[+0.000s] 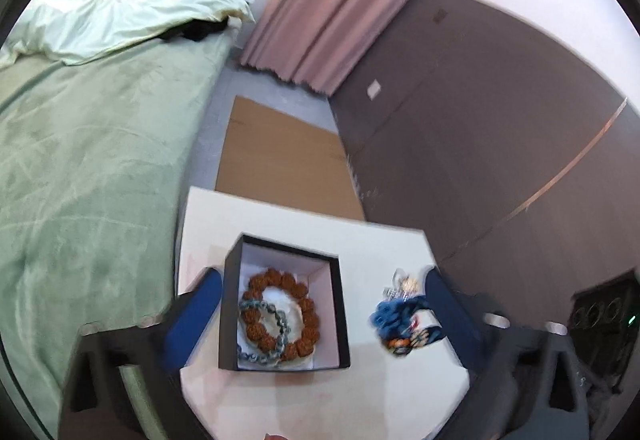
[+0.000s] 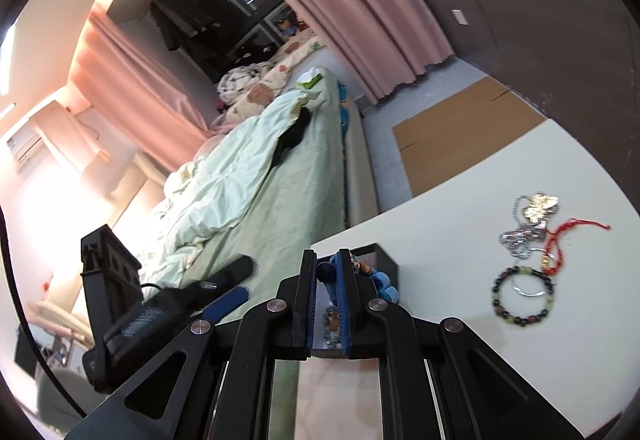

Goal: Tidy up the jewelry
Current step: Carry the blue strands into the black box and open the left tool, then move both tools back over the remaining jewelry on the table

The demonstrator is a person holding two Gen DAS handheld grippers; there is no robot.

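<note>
A black box [image 1: 230, 300] with a white lining stands on the white table [image 1: 380, 240]. Inside lie a brown bead bracelet [image 1: 306, 306] and a grey-blue bead bracelet [image 1: 256, 306]. My left gripper [image 1: 322, 280] is open wide, its blue pads either side of the box, holding nothing. It also shows at the left of the right wrist view as the left gripper [image 2: 244, 278]. My right gripper [image 2: 326, 256] is shut on a blue beaded charm [image 2: 384, 290], just right of the box [image 2: 384, 258]. That charm [image 1: 386, 316] appears blurred in the left wrist view.
Loose on the table [image 2: 440, 320] are silver chains with a gold pendant [image 2: 520, 236], a red cord [image 2: 560, 236] and a dark bead bracelet [image 2: 496, 294]. A green bed [image 1: 80, 180] borders the left. Cardboard [image 1: 272, 160] lies on the floor beyond, by a pink curtain [image 1: 340, 0].
</note>
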